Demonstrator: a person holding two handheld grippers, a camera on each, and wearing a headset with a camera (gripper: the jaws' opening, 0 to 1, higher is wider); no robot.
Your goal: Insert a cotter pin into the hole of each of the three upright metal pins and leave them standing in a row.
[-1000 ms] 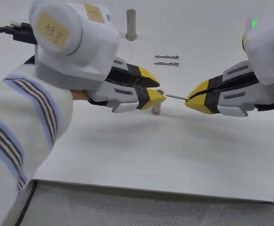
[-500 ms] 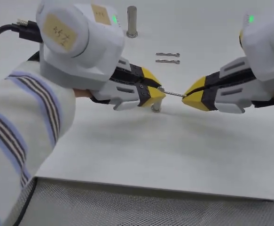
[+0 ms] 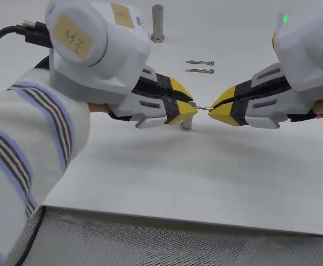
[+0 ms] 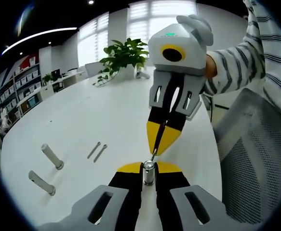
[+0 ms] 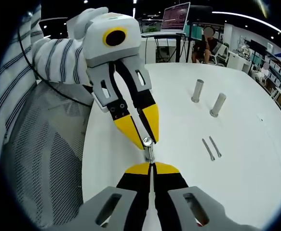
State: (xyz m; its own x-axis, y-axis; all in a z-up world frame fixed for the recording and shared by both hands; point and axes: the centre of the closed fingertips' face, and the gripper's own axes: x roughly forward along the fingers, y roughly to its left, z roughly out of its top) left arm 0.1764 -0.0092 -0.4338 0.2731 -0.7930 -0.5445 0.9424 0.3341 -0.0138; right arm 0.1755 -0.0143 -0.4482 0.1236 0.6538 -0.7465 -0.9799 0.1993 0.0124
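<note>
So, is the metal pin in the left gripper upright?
Upright: metal pin stands on the table, left gripper clamped round its top.

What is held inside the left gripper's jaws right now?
An upright metal pin, clamped below its top. The right gripper holds a cotter pin at its head; the yellow jaw tips cover the hole, so entry cannot be judged.

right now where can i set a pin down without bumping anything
The broad bare table between the grippers and its near edge is free, as is the strip right of the two spare cotter pins. It is crowded where the left gripper holds the metal pin and the right gripper holds the cotter pin.
</note>
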